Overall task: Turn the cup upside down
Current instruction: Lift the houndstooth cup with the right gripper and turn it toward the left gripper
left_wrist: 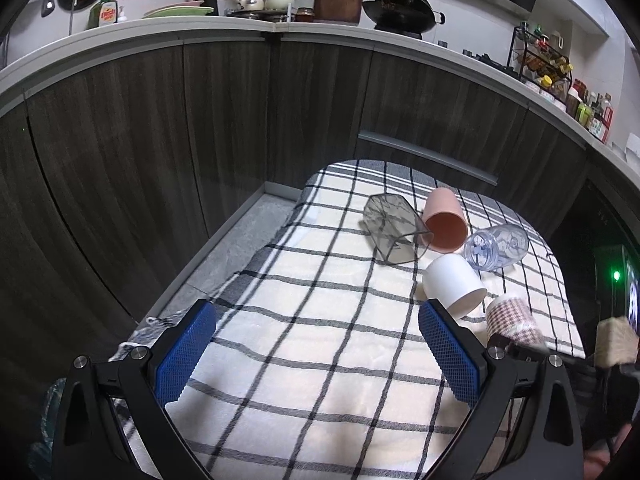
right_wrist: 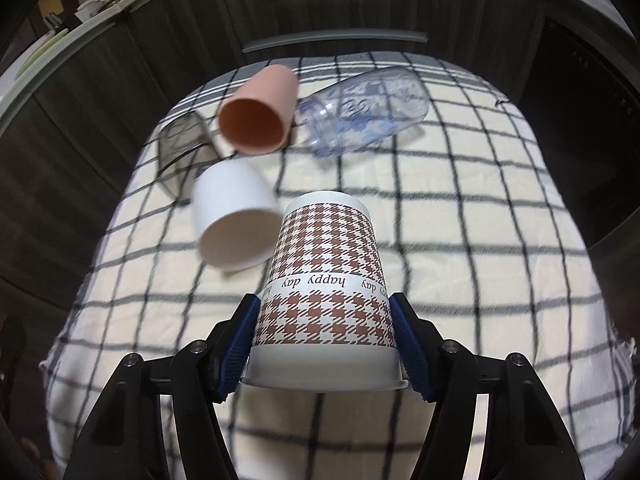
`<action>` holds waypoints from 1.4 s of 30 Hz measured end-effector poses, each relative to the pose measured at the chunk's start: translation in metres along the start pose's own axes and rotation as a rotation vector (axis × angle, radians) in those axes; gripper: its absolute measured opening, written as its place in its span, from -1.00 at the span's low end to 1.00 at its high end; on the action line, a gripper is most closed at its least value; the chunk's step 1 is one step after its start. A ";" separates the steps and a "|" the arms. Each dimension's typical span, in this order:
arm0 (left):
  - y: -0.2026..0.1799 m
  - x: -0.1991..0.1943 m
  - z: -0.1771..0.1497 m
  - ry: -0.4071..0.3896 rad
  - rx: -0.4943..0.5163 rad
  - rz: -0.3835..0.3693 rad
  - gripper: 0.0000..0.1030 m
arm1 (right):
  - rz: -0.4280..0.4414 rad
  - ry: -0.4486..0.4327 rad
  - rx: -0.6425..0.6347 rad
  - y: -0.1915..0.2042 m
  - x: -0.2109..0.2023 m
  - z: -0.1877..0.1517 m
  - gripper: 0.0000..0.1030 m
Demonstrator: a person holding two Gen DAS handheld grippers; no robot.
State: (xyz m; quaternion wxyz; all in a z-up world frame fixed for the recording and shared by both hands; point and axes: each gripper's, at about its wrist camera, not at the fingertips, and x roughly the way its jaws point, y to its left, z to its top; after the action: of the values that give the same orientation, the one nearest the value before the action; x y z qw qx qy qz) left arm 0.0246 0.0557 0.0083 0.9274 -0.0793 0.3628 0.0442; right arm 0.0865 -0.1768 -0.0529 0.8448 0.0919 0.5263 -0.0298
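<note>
Left claw (left_wrist: pixel 318 354) hangs spread wide with nothing between its blue pads, over a broad bare stretch of the checked cloth (left_wrist: pixel 304 360). The cloth's left edge drops to grey floor along the dark cabinets (left_wrist: pixel 120 160).

Moving right, the clutter sits toward the far right of the cloth: a smoky clear cup (left_wrist: pixel 394 227) on its side, touching the pink cup (left_wrist: pixel 444 222), also on its side, mouth toward the camera. Just beside that lies the clear bottle (left_wrist: pixel 498 246). A white cup (right_wrist: pixel 234 216) lies tipped, close to the patterned one.

Right claw (right_wrist: pixel 324 342) is clamped on the houndstooth paper cup (right_wrist: pixel 326 280), pads gripping its sides near the rim. The cup is rim-down, base up, its "happy day" band reading inverted; whether the rim touches the cloth, I cannot tell. Open cloth spreads right of it to the far edge.
</note>
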 end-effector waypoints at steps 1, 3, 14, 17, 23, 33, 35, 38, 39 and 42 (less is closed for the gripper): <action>0.003 -0.002 0.002 0.001 0.000 -0.004 1.00 | 0.015 0.008 -0.001 0.004 -0.002 -0.003 0.26; 0.007 -0.005 0.004 0.003 0.004 -0.014 1.00 | 0.038 0.022 0.002 0.009 -0.005 -0.010 0.26; 0.033 -0.013 -0.003 0.018 0.024 -0.026 1.00 | 0.171 0.068 0.047 0.042 -0.010 -0.040 0.26; 0.038 -0.013 -0.003 0.020 0.020 -0.026 1.00 | 0.184 0.057 0.047 0.052 -0.007 -0.048 0.26; 0.042 -0.011 -0.005 0.035 0.007 -0.037 1.00 | 0.182 0.104 0.057 0.056 0.015 -0.062 0.29; 0.038 -0.015 -0.004 0.029 0.023 -0.038 1.00 | 0.181 0.091 0.030 0.057 0.004 -0.060 0.50; 0.036 -0.017 -0.003 0.029 0.027 -0.037 1.00 | 0.183 0.074 0.020 0.058 -0.001 -0.059 0.50; 0.030 -0.020 -0.001 0.028 0.044 -0.034 1.00 | 0.192 0.057 0.015 0.056 -0.010 -0.056 0.50; 0.027 -0.021 0.000 0.032 0.052 -0.037 1.00 | 0.190 0.049 0.015 0.055 -0.014 -0.055 0.50; 0.015 -0.021 0.004 0.058 0.080 -0.060 1.00 | 0.176 0.005 0.021 0.041 -0.031 -0.047 0.50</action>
State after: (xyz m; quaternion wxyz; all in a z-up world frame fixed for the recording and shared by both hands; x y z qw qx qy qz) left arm 0.0097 0.0709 0.0234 0.9198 -0.0543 0.3886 -0.0006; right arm 0.0371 -0.1288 -0.0403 0.8417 0.1468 0.5181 0.0394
